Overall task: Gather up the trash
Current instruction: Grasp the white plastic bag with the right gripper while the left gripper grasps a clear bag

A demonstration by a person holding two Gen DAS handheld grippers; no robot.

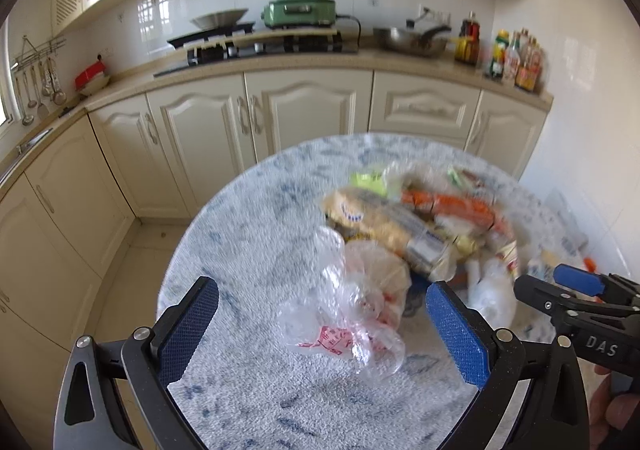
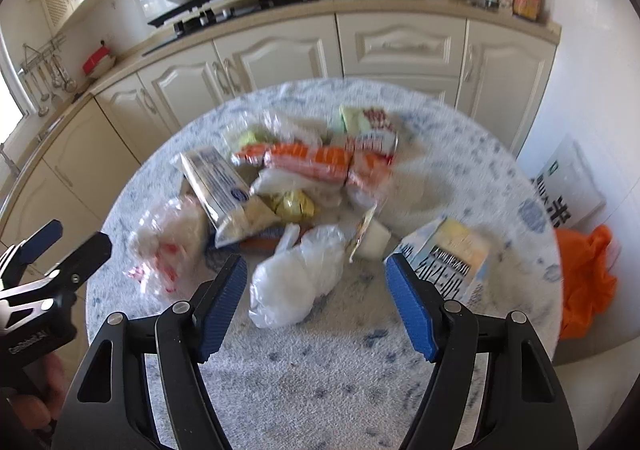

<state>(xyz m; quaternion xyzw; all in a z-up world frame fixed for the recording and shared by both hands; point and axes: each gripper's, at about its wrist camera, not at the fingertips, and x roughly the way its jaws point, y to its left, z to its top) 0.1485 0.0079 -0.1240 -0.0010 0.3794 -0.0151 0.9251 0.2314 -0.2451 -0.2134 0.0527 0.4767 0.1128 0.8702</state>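
Observation:
A pile of trash lies on a round table with a white-and-blue speckled cloth [image 1: 248,250] [image 2: 320,370]. It holds an orange wrapper [image 2: 308,160], a yellow-and-silver snack bag [image 1: 384,222] [image 2: 216,186], a clear bag with red print [image 1: 352,314] [image 2: 168,250], a crumpled white plastic bag [image 2: 296,282] and a blue-and-white carton [image 2: 452,262]. My left gripper [image 1: 320,322] is open above the red-print bag, with the bag between its fingers and apart from the pads. My right gripper [image 2: 316,302] is open over the white plastic bag, touching nothing.
Cream kitchen cabinets [image 1: 308,106] and a counter with a stove, a green appliance [image 1: 300,10], a wok and sauce bottles [image 1: 516,58] run behind the table. An orange bag [image 2: 584,282] and a white printed sack [image 2: 568,178] sit on the floor to the table's right.

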